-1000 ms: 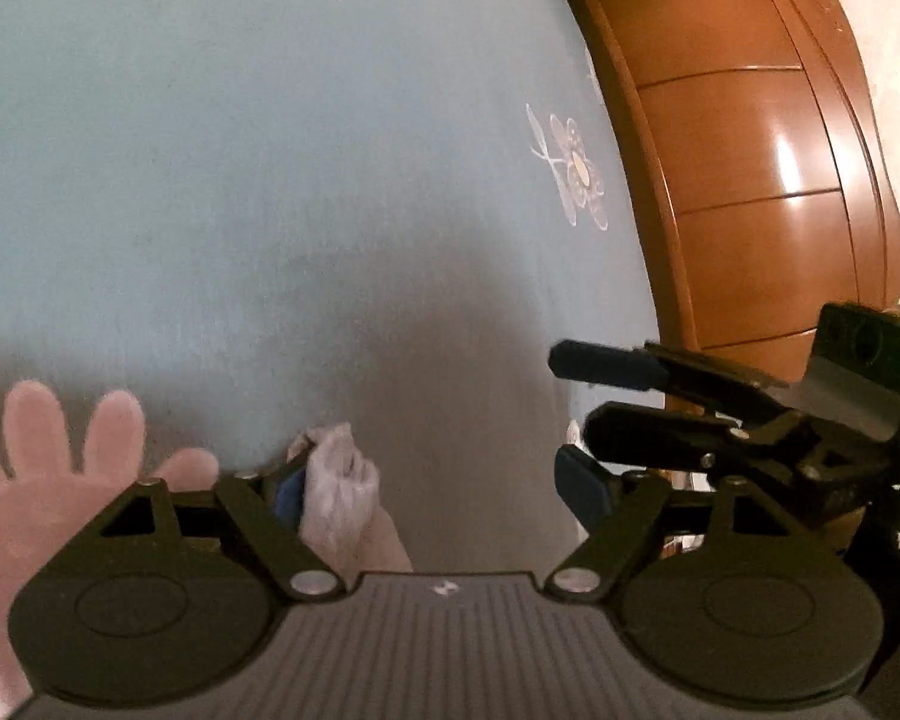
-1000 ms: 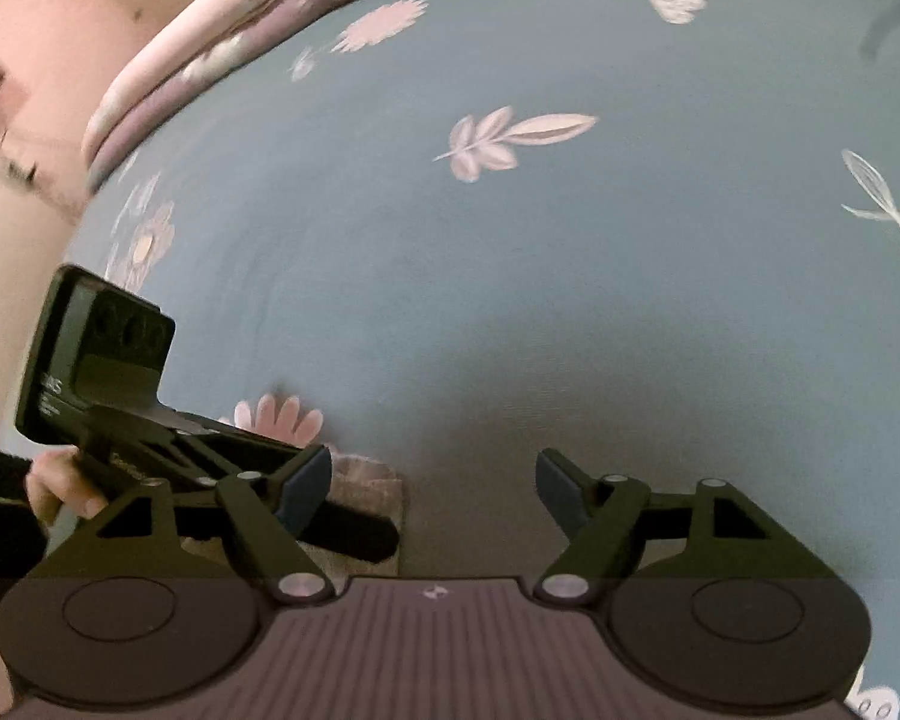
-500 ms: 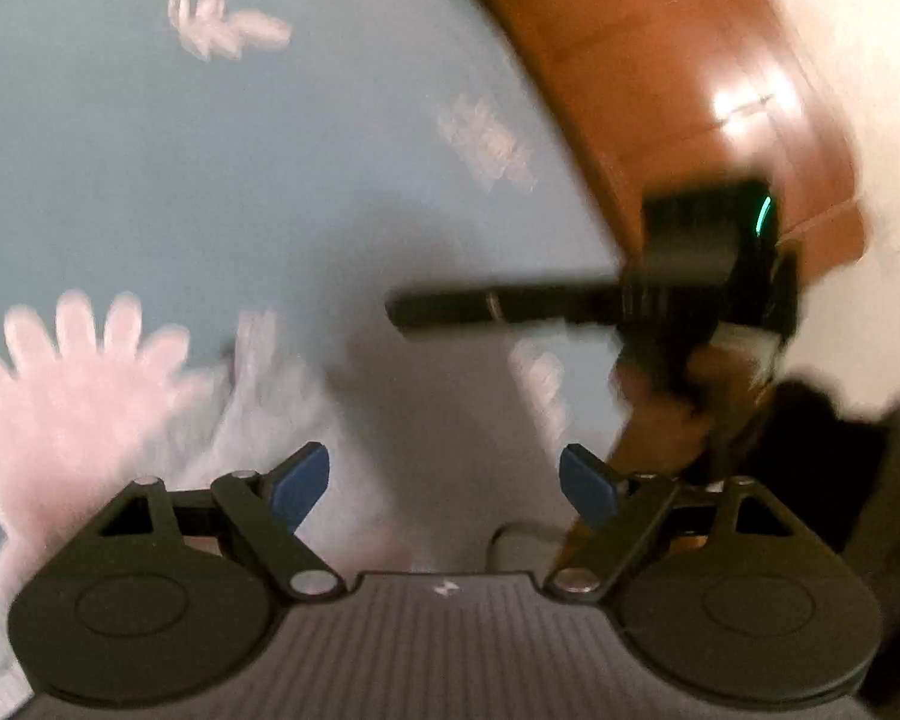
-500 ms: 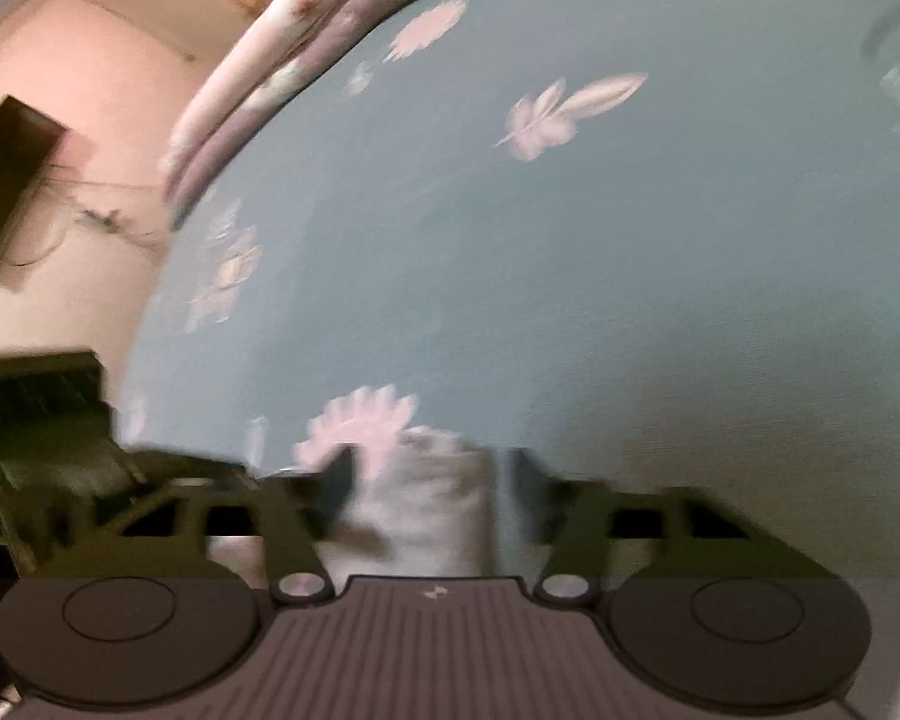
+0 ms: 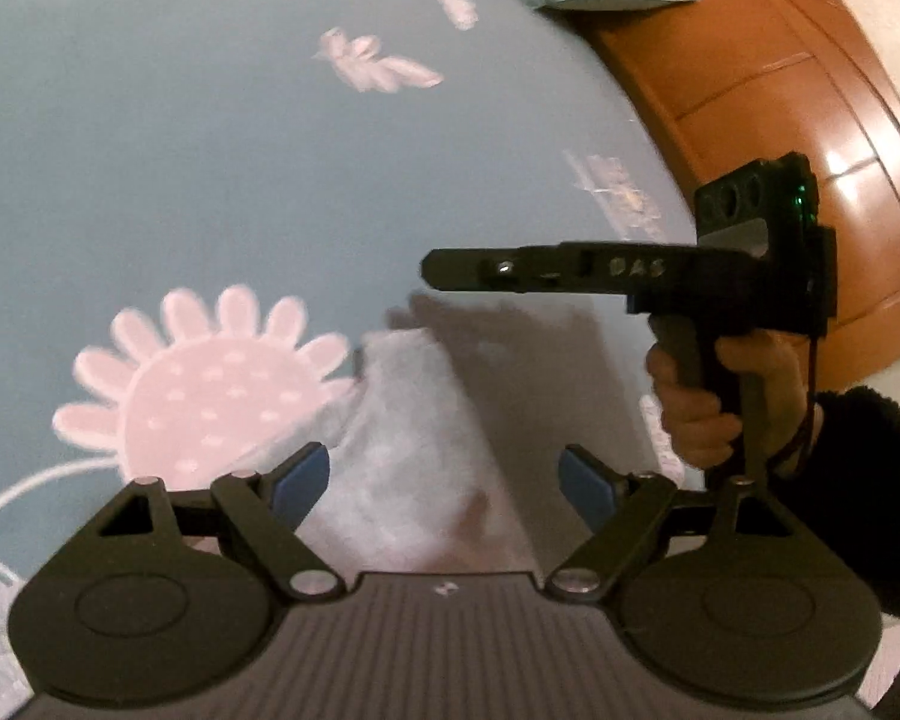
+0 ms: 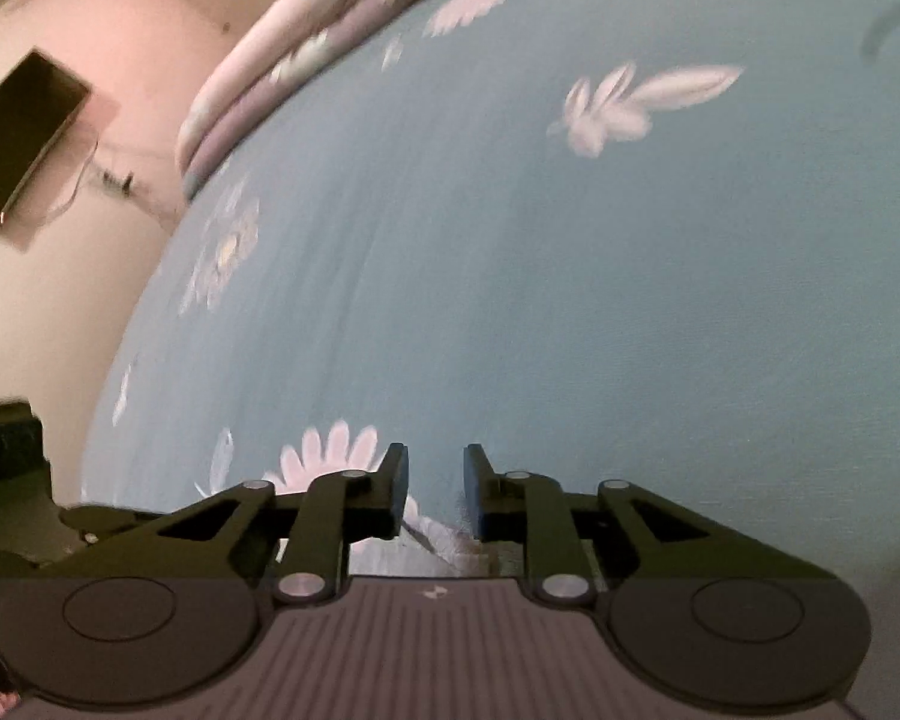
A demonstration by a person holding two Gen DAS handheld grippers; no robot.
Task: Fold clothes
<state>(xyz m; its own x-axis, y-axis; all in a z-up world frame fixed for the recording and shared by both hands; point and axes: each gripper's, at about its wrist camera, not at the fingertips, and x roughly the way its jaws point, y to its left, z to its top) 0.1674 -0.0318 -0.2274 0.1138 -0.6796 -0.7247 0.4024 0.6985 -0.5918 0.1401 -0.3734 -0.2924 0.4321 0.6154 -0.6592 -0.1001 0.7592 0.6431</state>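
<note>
Now my left gripper gapes empty over the pale garment beside the bedspread's pink flower, while my right gripper has narrowed onto its cloth edge.

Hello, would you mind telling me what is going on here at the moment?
A person is folding a small whitish garment on a blue flowered bedsheet, with a handheld gripper in each hand. The left gripper hangs open above the garment, gripping nothing. The right gripper has just narrowed its jaws near the cloth's edge; whether they pinch it cannot be told.
</note>
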